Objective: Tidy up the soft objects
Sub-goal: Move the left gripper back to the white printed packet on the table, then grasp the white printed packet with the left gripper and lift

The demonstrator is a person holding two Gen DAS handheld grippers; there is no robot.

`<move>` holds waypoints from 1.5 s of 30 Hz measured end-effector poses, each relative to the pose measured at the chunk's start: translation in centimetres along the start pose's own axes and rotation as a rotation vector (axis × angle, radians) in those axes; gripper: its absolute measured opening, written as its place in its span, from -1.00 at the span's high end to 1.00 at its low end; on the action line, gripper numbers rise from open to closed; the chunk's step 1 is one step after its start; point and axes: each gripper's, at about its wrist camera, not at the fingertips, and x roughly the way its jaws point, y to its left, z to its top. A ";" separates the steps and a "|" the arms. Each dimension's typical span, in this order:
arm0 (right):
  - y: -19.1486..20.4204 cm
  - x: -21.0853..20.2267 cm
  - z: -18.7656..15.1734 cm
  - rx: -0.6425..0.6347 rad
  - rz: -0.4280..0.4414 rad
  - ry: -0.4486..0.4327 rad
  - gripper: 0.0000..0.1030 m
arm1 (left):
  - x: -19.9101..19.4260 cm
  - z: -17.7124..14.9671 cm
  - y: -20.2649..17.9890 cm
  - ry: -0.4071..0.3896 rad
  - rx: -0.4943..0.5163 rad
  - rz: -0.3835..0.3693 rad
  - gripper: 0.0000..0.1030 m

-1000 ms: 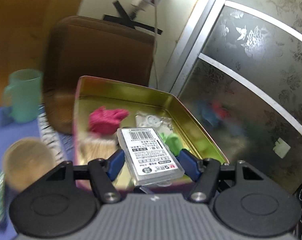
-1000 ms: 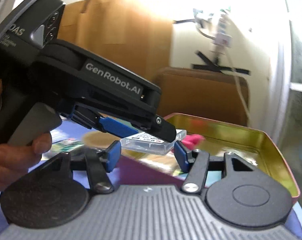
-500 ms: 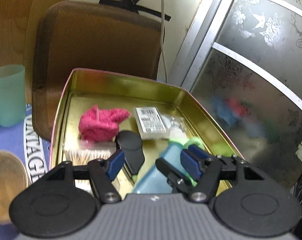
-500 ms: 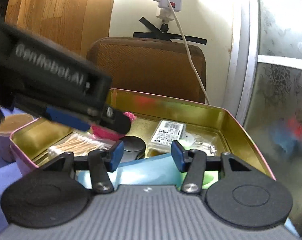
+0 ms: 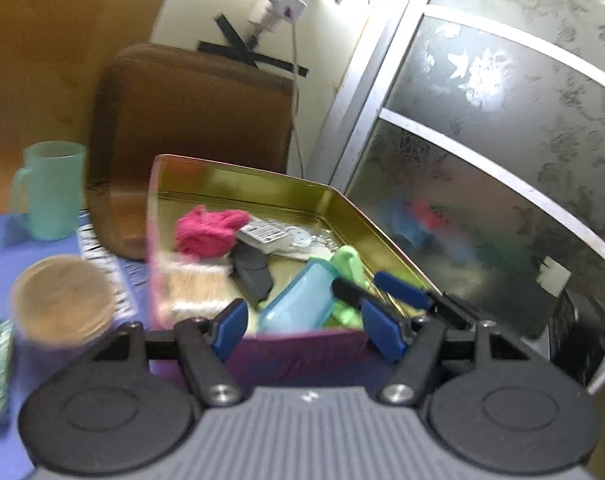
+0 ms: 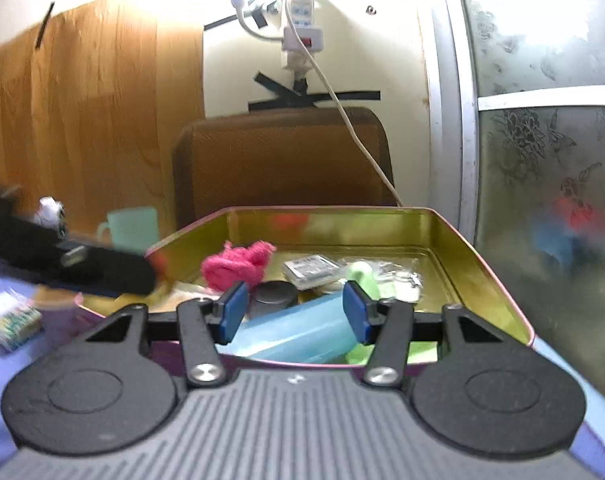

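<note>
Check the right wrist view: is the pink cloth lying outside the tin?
No, the pink cloth lies inside the gold tin.

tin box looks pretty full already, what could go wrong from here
The right gripper reaches over the tin box's near corner beside the left gripper; the two could bump. The blue case leans near the front rim and might slide out. The pink cloth crowds the barcode box.

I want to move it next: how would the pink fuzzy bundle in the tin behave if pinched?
The pink bundle looks like soft knit, so it would likely squash and droop. It seems light. Its loose fuzz may snag on the black disc beside it.
</note>
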 end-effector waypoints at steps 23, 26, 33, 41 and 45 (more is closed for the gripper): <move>29.2 7.2 -0.4 -0.387 0.665 0.348 -0.09 | -13.9 -2.1 24.4 -0.067 -0.330 0.447 -0.25; 30.6 9.9 -1.1 -0.388 0.624 0.450 -0.22 | -11.7 -2.8 25.2 0.012 -0.358 0.459 0.03; 30.3 8.1 -2.4 -0.419 0.650 0.431 -0.08 | -13.8 -5.4 22.7 0.028 -0.402 0.384 0.28; 25.7 -0.5 -4.4 -0.501 0.767 0.363 -0.11 | -18.0 -11.1 14.8 0.032 -0.392 0.281 0.15; 23.1 -4.5 -5.4 -0.523 0.826 0.336 -0.10 | -19.2 -12.0 12.7 0.058 -0.353 0.255 -0.15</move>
